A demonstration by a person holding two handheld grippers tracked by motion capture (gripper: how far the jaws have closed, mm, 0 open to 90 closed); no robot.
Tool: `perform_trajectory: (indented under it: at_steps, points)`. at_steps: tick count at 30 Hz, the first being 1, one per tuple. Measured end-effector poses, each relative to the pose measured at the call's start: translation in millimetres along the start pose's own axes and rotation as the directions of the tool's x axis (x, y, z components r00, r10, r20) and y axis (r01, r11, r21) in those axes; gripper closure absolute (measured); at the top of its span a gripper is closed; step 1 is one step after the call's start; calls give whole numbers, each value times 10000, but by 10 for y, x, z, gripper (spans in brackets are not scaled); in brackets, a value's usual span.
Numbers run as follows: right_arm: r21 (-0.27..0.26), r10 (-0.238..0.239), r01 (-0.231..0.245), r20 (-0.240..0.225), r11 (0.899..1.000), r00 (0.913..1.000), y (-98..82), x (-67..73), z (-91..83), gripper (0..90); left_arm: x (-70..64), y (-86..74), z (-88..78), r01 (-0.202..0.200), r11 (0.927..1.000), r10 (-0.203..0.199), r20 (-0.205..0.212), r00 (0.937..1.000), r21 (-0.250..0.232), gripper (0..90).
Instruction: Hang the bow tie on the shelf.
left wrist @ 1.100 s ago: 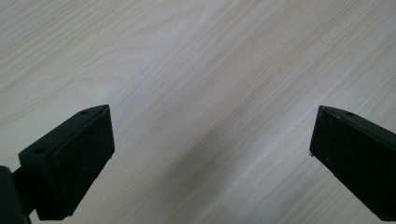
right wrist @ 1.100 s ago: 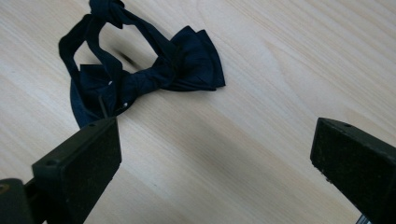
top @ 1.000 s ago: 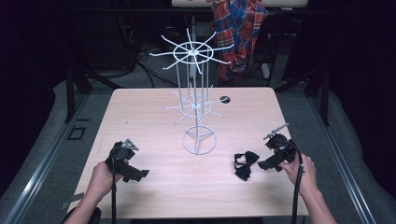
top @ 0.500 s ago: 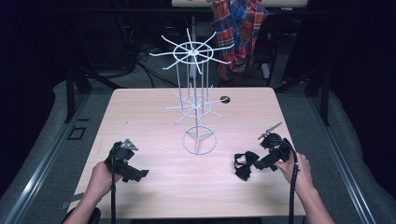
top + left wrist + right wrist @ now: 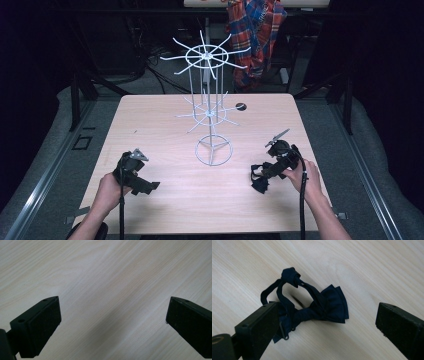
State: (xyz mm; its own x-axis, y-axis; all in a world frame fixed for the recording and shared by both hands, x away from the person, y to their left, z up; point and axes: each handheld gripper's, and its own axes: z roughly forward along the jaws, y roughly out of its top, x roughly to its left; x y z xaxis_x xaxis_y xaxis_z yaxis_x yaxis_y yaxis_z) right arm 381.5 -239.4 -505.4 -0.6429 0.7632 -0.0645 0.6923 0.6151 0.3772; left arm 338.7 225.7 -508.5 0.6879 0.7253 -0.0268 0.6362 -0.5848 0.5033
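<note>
Bow tie (image 5: 317,305): lying flat on the counter (image 5: 165,125), near right, strap looping upward.
Right gripper (image 5: 324,322): fingers standing wide apart, straddling the tie, seemingly lining up for a pinch.
Left gripper (image 5: 113,315): fingers spread over bare wood, idling near left.
Rack (image 5: 209,107): standing mid-counter, probably waiting for the tie.

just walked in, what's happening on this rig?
A person at a wooden table holds a gripper in each hand. The right gripper is open and lowered over a dark navy bow tie lying on the wood, one jaw right by its strap; nothing is gripped yet. The left gripper is open above bare table at the near left. A white wire display rack stands mid-table with nothing hanging on it. Looks like the bow tie is about to be picked up.
</note>
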Motion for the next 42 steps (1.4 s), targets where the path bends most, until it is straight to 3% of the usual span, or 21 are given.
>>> perform_trajectory:
  at_steps: [4, 5, 10, 11, 12, 14, 15, 19, 24, 27, 29, 31, 36, 37, 42]
  points:
    - [-19, -58, 58, 42, 10000, 10000, 50, 42, 38, 40, -8, 9, 2, -45, 10000, 45, 61, 10000, 38, 0]
    - [-19, -88, 88, 235, 10000, 9997, 80, 45, 64, 0, -10, 10, 2, -50, 10000, 50, 68, 10000, 31, 0]
    - [108, -131, 131, 44, 9999, 9999, 146, 38, 158, 22, -1, -3, -7, -24, 10000, 24, 16, 10000, 49, 0]
    - [164, -215, 215, -24, 9996, 9998, 160, 52, 187, 111, 4, -8, -8, 13, 10000, -13, -2, 10000, 5, 0]
    - [164, -215, 215, -24, 9996, 9998, 160, 52, 187, 111, 4, -8, -8, 13, 10000, -13, -2, 10000, 5, 0]
    - [83, -173, 174, -123, 9998, 9998, 149, 69, 203, 252, 5, -7, -5, 7, 10000, -7, -16, 10000, 37, 0]
    - [99, -198, 202, -358, 9997, 9992, 143, 72, 209, 363, 5, -5, -3, -19, 10000, 19, 6, 10000, 46, 0]
    - [532, -506, 511, -113, 9973, 9987, 160, 107, 220, 433, -3, -3, -5, -40, 10000, 39, 86, 10000, 88, 0]
    - [571, -1045, 1037, 107, 9930, 9945, 181, 209, 240, 508, 1, -7, -7, -60, 9999, 59, 104, 9999, 89, 0]
    - [614, -1137, 1130, 69, 9917, 9935, 177, 239, 257, 629, -8, -8, -9, -50, 10000, 50, -2, 10000, 57, 0]
    - [722, -1229, 1224, 20, 9899, 9924, 174, 233, 253, 772, -11, -8, -10, -68, 10000, 68, -2, 10000, 65, 0]
    - [481, -1172, 1170, 6, 9920, 9931, 162, 219, 239, 880, -12, -8, -9, -78, 10000, 78, 12, 10000, 53, 0]
    - [-107, -893, 893, -35, 9959, 9960, 140, 169, 145, 900, -11, -7, -7, -80, 9999, 80, -2, 10000, 77, 0]
    - [-498, -674, 670, -56, 9965, 9977, 121, 171, 113, 900, -11, -9, -8, -81, 9999, 81, 21, 10000, 65, 0]
    - [-901, -656, 653, -9, 9938, 9978, 107, 154, -4, 900, -7, -12, -13, -74, 9999, 73, 52, 10000, 75, 0]
